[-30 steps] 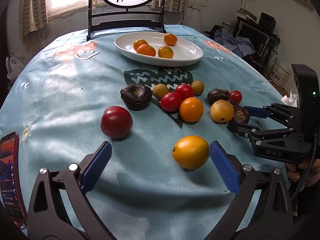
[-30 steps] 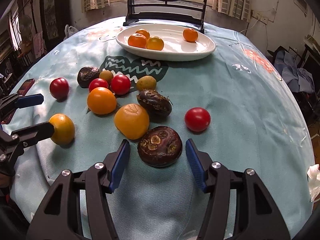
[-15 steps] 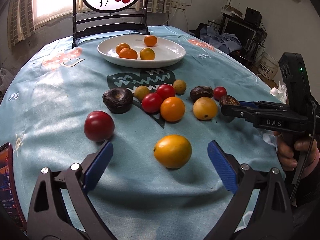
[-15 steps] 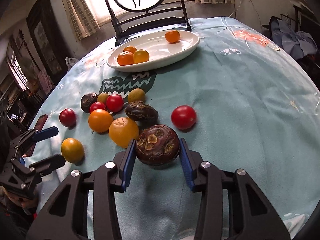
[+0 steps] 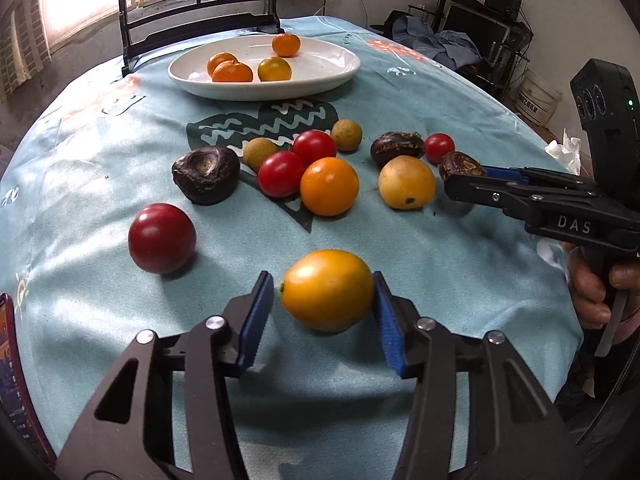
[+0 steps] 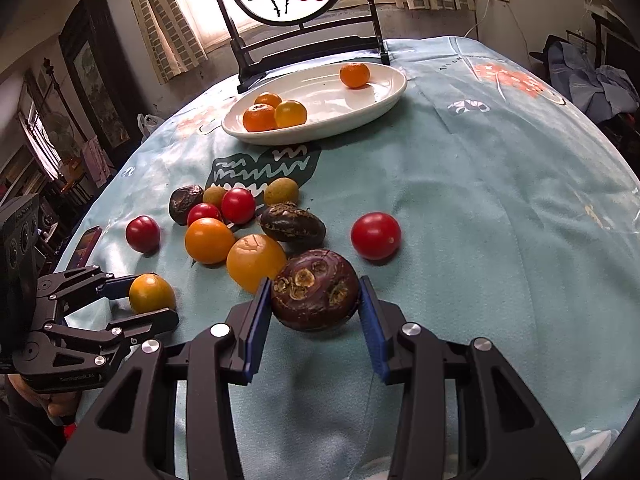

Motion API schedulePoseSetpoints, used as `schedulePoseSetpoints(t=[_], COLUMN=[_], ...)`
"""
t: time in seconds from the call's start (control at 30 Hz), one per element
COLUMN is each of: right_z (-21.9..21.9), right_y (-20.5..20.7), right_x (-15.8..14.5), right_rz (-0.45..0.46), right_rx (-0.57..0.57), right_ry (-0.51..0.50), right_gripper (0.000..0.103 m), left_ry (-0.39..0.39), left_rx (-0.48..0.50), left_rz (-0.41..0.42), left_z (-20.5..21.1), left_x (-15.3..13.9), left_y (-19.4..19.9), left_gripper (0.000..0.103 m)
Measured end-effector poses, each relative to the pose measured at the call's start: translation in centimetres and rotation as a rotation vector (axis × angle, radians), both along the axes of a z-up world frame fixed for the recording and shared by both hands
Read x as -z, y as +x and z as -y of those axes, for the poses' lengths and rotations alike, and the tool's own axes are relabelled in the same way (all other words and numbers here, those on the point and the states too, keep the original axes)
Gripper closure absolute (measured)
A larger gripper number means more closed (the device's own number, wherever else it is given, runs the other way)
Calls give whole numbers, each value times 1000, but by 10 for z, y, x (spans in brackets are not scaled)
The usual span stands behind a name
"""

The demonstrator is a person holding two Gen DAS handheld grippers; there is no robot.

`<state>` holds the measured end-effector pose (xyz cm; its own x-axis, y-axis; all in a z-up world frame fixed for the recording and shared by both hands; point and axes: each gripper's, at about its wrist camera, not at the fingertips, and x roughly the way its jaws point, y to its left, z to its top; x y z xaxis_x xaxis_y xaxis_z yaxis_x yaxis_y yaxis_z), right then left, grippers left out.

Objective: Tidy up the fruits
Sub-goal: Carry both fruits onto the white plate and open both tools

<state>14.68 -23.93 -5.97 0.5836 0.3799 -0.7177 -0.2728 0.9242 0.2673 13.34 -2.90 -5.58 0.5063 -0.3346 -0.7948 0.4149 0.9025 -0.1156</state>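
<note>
A yellow-orange fruit point(image 5: 327, 290) lies on the teal tablecloth between the blue pads of my left gripper point(image 5: 324, 306). The jaws are closing on it and the pads sit against its two sides. The right wrist view shows the same grip, left gripper point(image 6: 140, 298) around the yellow-orange fruit point(image 6: 151, 293). My right gripper point(image 6: 316, 312) is shut on a dark brown wrinkled fruit point(image 6: 315, 289), close above the cloth. Seen from the left, the right gripper point(image 5: 460, 184) holds that dark fruit point(image 5: 460, 163). A white oval plate point(image 5: 320, 80) at the back holds several orange fruits.
Loose on the cloth are red tomatoes point(image 5: 162, 238), an orange fruit point(image 5: 329, 186), a yellow fruit point(image 5: 407, 182), two more dark fruits point(image 5: 206, 174) and small tan ones. A phone point(image 6: 86, 242) lies at the left edge. A dark stand point(image 6: 304, 46) with a round painted panel rises behind the plate.
My left jaws went from wide open to closed in around the yellow-orange fruit. The right jaws closed on the dark brown fruit and the right gripper rolled a little.
</note>
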Motion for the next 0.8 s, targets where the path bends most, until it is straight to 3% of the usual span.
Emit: schedulePoseSetpoints(t=[0.27,0.47,0.6,0.7,0.8], right_z=[1,1,4,3,2], right_y=[-2,-4,10,37,81], right_x=[-2,-8,-36,-63,-74], right_rz=[12,37,60,135,145], right_rx=[-5,-34,-59,-25,5], right_ry=[19,44,153,135,128], right_gripper=[60,60,60,60,60], left_ry=[-29,-121,-146,-160,-171], left_rx=[-12,-36,-45,-59,-89], left_rz=[-5,5,50,95,106], left_z=[-2,-14,-18,-16,-9], left_x=[-1,-19,-47,-70,-86], left_y=[0,13,40,73,120], left_gripper=[60,60,60,60,59])
